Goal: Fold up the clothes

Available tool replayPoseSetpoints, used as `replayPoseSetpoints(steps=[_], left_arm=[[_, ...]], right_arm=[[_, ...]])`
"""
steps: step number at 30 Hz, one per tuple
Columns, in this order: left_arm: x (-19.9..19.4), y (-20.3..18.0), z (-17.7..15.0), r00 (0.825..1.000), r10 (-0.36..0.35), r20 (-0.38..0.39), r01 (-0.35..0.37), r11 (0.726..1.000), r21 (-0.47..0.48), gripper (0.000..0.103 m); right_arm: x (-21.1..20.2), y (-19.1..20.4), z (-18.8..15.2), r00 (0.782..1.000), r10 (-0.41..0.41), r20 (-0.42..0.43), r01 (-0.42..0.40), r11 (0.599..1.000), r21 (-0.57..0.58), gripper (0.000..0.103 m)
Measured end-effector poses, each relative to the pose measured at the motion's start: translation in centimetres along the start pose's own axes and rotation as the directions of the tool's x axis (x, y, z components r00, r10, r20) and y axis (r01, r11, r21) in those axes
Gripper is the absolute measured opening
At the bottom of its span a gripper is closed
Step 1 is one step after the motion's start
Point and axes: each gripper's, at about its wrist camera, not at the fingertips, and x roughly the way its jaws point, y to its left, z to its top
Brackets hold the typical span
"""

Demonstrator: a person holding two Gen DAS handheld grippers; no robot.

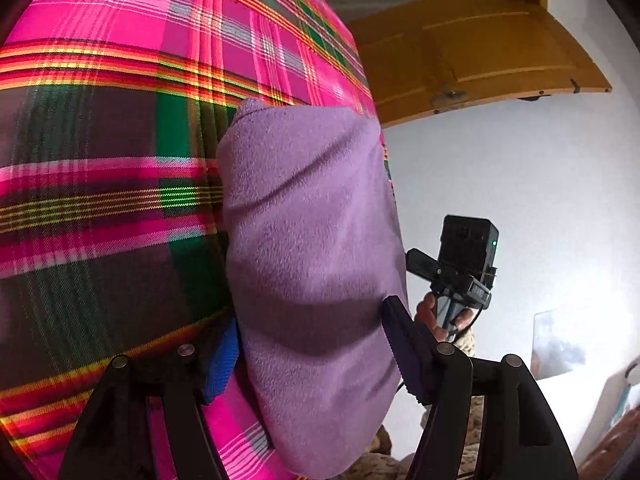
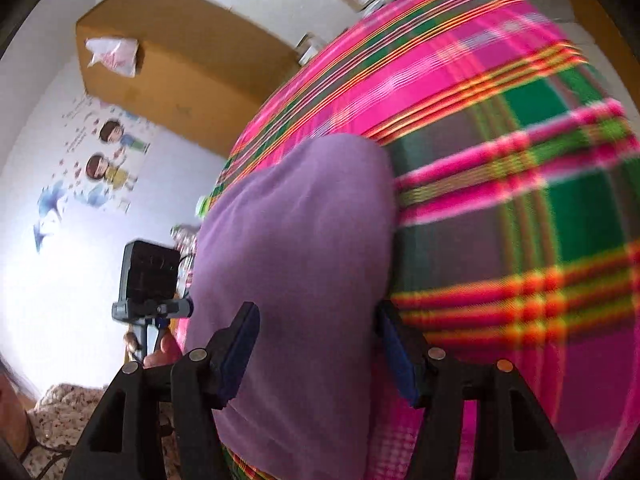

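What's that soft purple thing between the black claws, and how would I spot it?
Look first at the bright pink, green and orange plaid cloth that covers the surface. Lying on top of it is a folded lilac garment with a soft, fuzzy surface, and it sits between the fingers of both the left gripper and the right gripper. It is the only plain, single-coloured fabric there.

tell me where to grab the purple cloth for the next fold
Judging by the views, take the purple cloth at its near folded edge, coming in from the person's side along the plaid sheet. It lies as a thick rounded bundle, and both the left gripper and right gripper already straddle that edge with jaws apart, so closing there should catch all layers.
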Motion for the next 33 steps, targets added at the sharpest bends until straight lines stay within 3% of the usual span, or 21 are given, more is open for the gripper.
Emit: replayPoseSetpoints(steps=[10, 33], left_arm=[[-0.7, 0.3, -0.5, 1.000, 0.006, 0.001, -0.006, 0.999, -0.034, 0.070], [0.8, -1.0, 0.7, 1.000, 0.008, 0.016, -0.007, 0.999, -0.050, 0.070]], right_arm=[[1.5, 0.4, 1.3, 0.996, 0.033, -0.089, -0.035, 0.999, -0.022, 0.060], [1.5, 0.4, 1.3, 0.996, 0.028, -0.081, -0.031, 0.999, -0.031, 0.058]])
